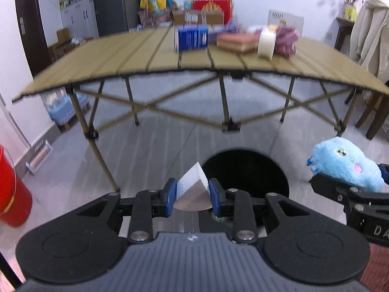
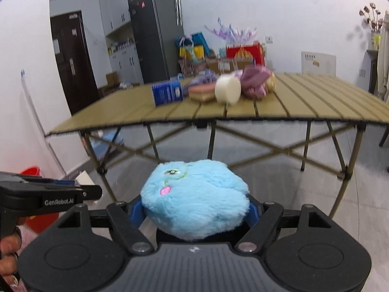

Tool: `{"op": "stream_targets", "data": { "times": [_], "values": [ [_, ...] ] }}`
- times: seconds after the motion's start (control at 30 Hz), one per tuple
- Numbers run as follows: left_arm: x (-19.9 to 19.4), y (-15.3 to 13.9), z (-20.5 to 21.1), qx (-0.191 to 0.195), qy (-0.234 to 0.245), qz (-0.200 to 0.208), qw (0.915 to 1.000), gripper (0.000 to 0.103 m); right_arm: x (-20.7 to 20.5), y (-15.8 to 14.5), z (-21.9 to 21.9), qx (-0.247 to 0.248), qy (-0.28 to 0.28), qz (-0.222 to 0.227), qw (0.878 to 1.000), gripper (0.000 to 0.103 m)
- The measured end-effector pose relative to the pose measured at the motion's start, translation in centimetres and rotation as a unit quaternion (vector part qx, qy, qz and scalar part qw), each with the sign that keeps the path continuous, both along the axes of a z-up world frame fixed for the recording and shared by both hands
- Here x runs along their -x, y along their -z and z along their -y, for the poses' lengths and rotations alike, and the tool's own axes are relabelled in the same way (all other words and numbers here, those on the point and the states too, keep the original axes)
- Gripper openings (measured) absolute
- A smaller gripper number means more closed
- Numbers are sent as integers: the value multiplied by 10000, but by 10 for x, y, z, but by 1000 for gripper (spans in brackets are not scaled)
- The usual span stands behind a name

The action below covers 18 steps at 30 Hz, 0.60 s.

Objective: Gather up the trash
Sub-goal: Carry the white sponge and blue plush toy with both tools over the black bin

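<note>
Both hands are loaded here. The left gripper [image 1: 192, 194] is pinched tight on a flattened white paper cup [image 1: 192, 187], its blue pads pressing either side of the cone, low in the centre of the left wrist view. Just beyond the cup sits a round black opening [image 1: 245, 170] on the floor, which I take to be the trash bin, though the blur makes that a fair guess rather than a certainty.

Over to the right gripper [image 2: 194, 211]: its jaws stand fairly wide, clamped around a fluffy blue plush toy [image 2: 194, 197] that fills the lower centre of the right wrist view. The same toy shows at the right edge of the left wrist view, near the dark opening.

So where does the job stand? Two items are in hand and neither has been dropped; the release over the bin looks like the step now due.

And plenty remains. Up on the slatted desk [image 1: 97, 60], in the upper middle of both views, a cluster waits: a blue box [image 1: 192, 37], a pinkish sponge-like block [image 1: 237, 41], a white roll [image 1: 266, 43] and a purple bundle [image 1: 287, 40]. A red bucket [image 1: 12, 189] stands at the far left of the left view.
</note>
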State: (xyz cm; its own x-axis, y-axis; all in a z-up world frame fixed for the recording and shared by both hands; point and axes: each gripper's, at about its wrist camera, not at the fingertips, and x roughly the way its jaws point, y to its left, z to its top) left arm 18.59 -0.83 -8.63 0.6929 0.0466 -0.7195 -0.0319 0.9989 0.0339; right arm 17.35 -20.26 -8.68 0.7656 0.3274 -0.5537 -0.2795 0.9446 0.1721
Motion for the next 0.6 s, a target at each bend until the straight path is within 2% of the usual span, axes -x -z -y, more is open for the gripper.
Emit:
{"op": "stream_targets", "data": {
  "times": [0.23, 0.6],
  "values": [
    [4, 37, 1, -14, -8, -581, 9983, 30, 14, 34, -3, 170, -45, -630, 9979, 76],
    [-7, 92, 5, -80, 31, -1404, 9901, 30, 8, 84, -1, 471, 185, -1599, 9858, 76]
  ]
}}
